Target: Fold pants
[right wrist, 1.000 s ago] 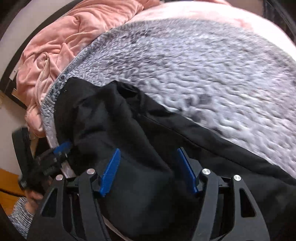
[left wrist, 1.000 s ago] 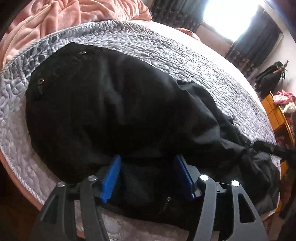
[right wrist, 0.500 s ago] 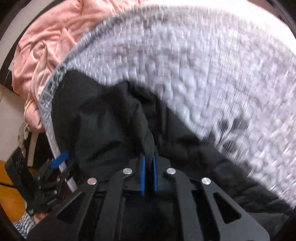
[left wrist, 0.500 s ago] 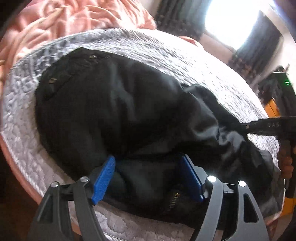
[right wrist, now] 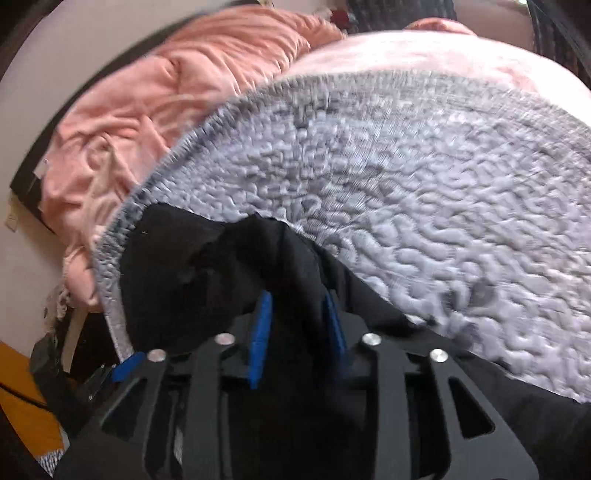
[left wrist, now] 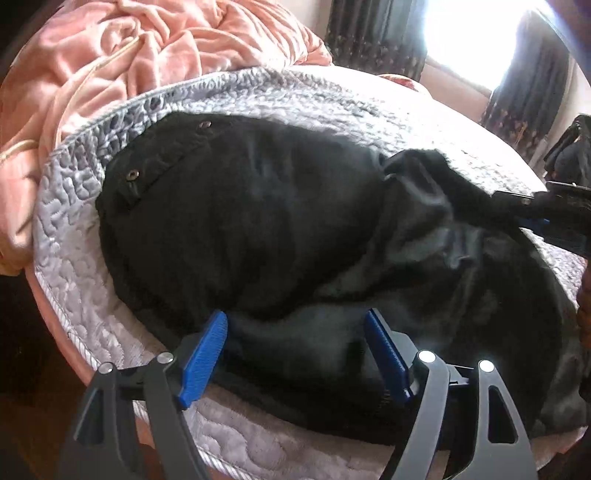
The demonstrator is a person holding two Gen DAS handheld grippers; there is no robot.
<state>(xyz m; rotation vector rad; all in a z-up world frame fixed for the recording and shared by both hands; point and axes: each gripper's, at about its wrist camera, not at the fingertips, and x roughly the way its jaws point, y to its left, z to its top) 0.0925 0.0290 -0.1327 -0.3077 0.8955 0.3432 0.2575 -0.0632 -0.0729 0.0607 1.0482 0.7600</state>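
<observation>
Black pants [left wrist: 258, 221] lie bunched on a grey quilted cover [left wrist: 66, 240], the waistband with its metal buttons at the far left. My left gripper [left wrist: 295, 317] sits over the near edge of the pants, its jaws wide and still opening, with cloth lying between the blue pads untouched. My right gripper [right wrist: 296, 299] points at a raised fold of the pants [right wrist: 207, 288]. Its jaws are opening, and the fold still stands between the pads. In the left wrist view the right gripper [left wrist: 532, 210] comes in from the right edge at the lifted leg cloth.
A crumpled pink blanket [left wrist: 129, 55] lies heaped beyond the quilt's far left edge. The quilt [right wrist: 406, 184] stretches bare to the right of the pants. Dark curtains [left wrist: 369, 33] flank a bright window behind. The bed edge runs just below my left gripper.
The right gripper shut on a fold of the pants, drew it up, then its pads parted again. The left jaws spread a little wider. The right gripper came into the left view.
</observation>
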